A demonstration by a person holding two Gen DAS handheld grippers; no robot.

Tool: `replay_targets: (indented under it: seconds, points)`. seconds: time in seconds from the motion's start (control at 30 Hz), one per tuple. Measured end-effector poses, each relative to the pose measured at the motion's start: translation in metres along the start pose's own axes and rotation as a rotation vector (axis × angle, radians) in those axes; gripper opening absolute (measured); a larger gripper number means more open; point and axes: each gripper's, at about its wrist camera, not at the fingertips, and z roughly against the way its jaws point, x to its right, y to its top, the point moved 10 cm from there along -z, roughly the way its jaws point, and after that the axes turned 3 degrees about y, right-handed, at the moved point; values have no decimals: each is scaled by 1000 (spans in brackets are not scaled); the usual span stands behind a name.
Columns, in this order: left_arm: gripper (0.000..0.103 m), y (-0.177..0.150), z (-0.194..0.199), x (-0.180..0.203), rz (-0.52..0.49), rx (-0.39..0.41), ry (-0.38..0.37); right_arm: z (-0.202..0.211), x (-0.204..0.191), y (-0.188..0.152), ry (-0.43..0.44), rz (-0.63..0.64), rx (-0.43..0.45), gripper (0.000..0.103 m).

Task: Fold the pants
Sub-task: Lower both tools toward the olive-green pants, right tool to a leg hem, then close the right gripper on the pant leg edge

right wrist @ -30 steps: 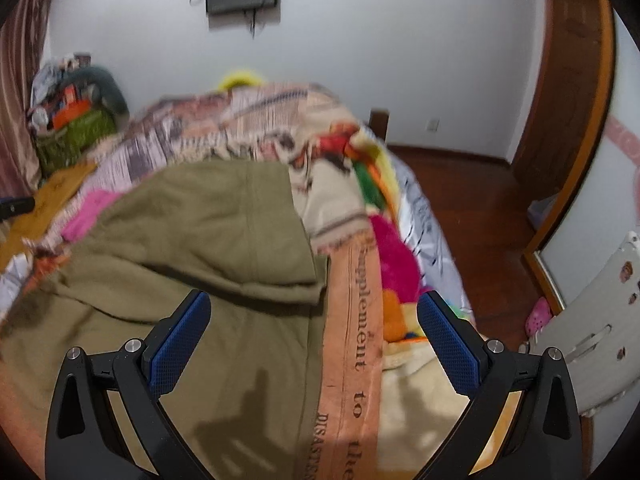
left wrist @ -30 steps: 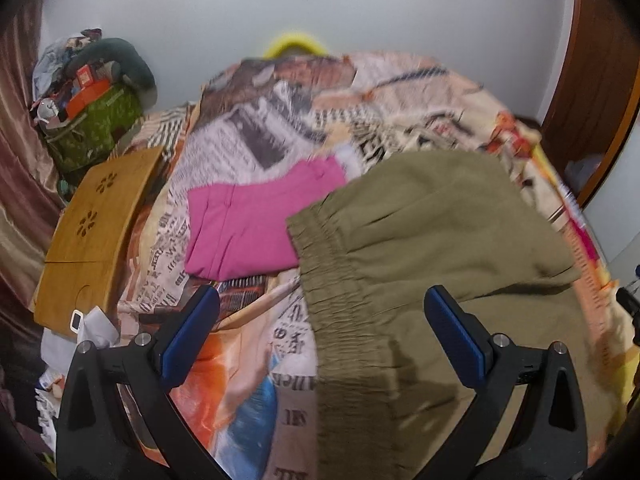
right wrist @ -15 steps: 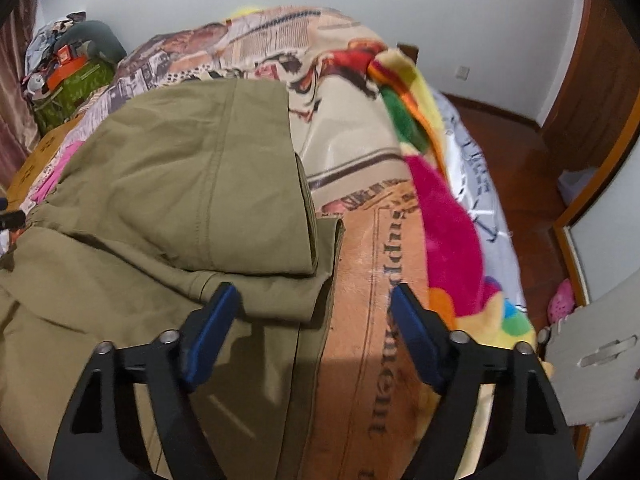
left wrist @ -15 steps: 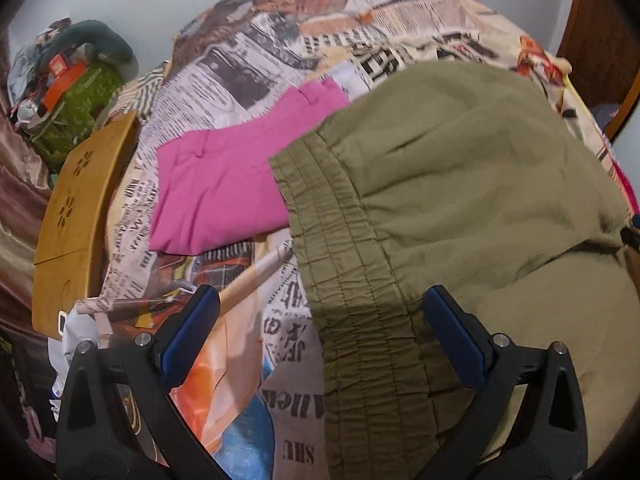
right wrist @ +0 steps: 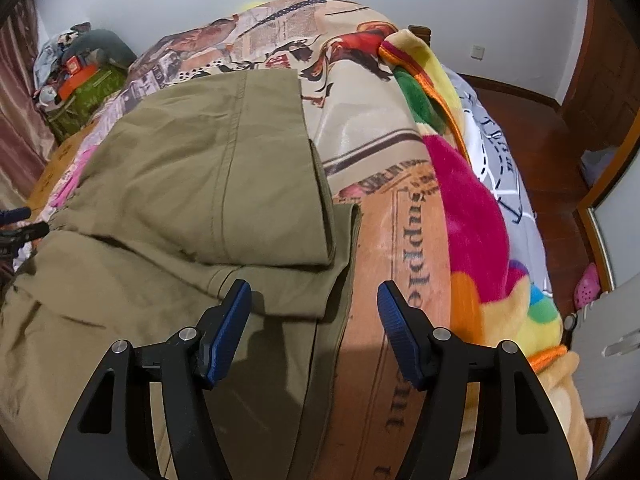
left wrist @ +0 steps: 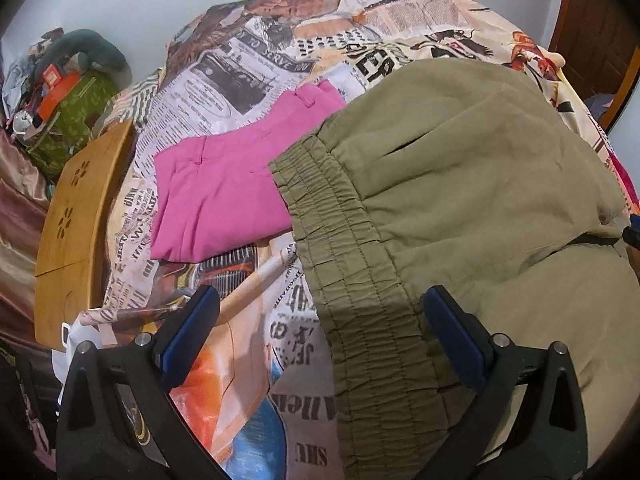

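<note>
The pants (left wrist: 472,184) are matt olive cloth with a puckered elastic waistband (left wrist: 360,280). The bedspread (right wrist: 372,128) looks satiny. The blanket (right wrist: 472,216) is fuzzy fleece. The tray (left wrist: 76,216) is smooth wood.

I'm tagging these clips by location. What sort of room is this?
Most likely a home bedroom: the olive pants lie on a bed covered by a newspaper-print bedspread, with a fleece blanket and wooden floor alongside.

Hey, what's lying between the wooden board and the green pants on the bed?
Folded pink pants lie between the wooden board and the green pants, on the newspaper-print bedspread; the left wrist view shows it.
</note>
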Motion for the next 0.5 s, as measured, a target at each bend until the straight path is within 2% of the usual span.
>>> replay_targets:
  seconds: [0.07, 0.1, 0.17, 0.2, 0.23, 0.5]
  points:
    - [103, -5, -10, 3, 3, -38, -16, -9, -3, -2, 13, -9, -22, 57]
    - [103, -7, -14, 5, 4, -50, -25, -15, -4, -3, 25, -18, -37, 49]
    - [103, -12, -21, 7, 5, -57, -27, -22, -5, -2, 15, -24, -40, 45]
    - [103, -13, -22, 8, 2, -53, -25, -24, -6, 0, 8, -17, -33, 39]
    - [103, -13, -22, 8, 0, -44, -19, -25, -9, 3, 23, -14, -33, 22]
    - [103, -12, -20, 6, -31, 15, 31, -19, -5, 18, 11, -25, 28, 14]
